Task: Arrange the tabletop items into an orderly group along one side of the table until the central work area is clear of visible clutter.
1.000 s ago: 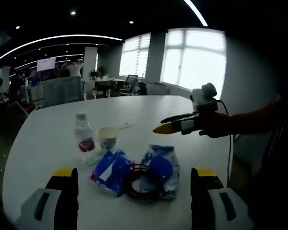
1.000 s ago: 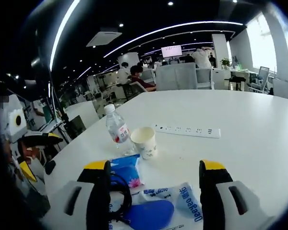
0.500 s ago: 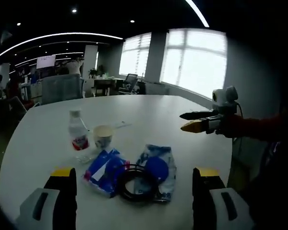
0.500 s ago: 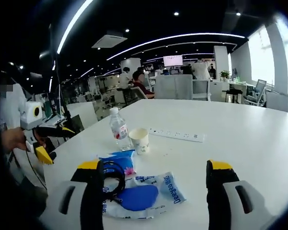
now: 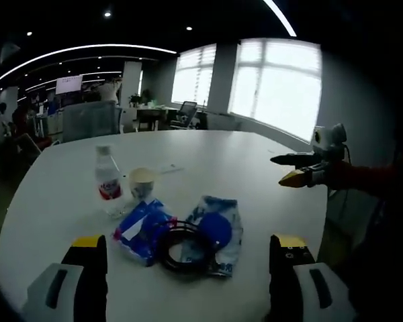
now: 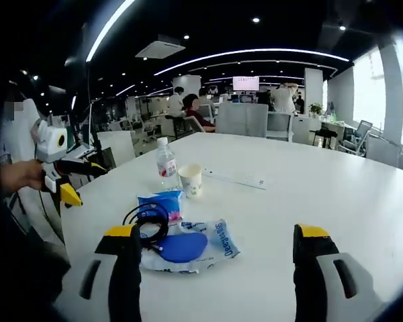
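While both grippers hang back from the white table (image 6: 336, 194), the clutter sits bunched ahead of them. In the left gripper view, the left gripper (image 5: 188, 268) has its jaws spread wide with nothing between them; the right gripper (image 5: 297, 169) comes in at three o'clock, its yellow tips parted and empty too. In the right gripper view the jaws stand just as wide apart.

Dead centre lies the black cable coil (image 5: 183, 245), resting on the clear pouch with the blue disc (image 5: 218, 225), with a blue packet (image 5: 140, 228) touching at its nine o'clock. At ten o'clock stand the water bottle (image 5: 107, 186) and the paper cup (image 5: 142, 184), close together. Beyond them, at twelve in the right gripper view, lies a white power strip (image 6: 235, 177).

The pouch and packet look light, soft and slick, so pinch an edge. The cable is floppy; take it across the loop. The cup would crush easily, so grip low and gently; the bottle looks firmest, best held mid-body.
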